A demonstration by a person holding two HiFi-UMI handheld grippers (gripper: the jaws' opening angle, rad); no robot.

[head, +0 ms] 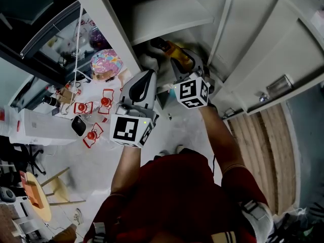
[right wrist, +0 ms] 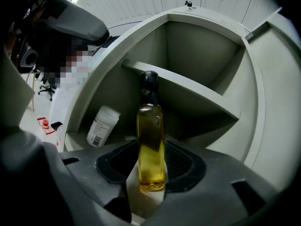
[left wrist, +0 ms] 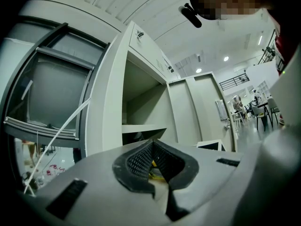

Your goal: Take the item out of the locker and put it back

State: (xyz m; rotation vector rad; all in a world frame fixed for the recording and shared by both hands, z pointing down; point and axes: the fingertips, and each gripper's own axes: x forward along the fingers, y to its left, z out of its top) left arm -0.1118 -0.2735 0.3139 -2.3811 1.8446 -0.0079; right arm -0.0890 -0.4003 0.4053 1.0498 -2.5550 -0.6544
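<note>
Right claw [right wrist: 151, 163] pinched the lower body of a tall clear glass bottle of yellow oil with a black cap [right wrist: 150, 135]; the bottle was upright. It sat at the mouth of the pale grey metal locker [right wrist: 202, 51], its neck in front of the locker's shelf [right wrist: 193, 98]. A white plastic jar with a printed label [right wrist: 103, 125] leaned in the compartment under that shelf, left of the bottle. Left claw [left wrist: 151, 155] was pressed together with nothing in it and faced the same locker. I could not tell whether the bottle's base rested on anything.
</note>
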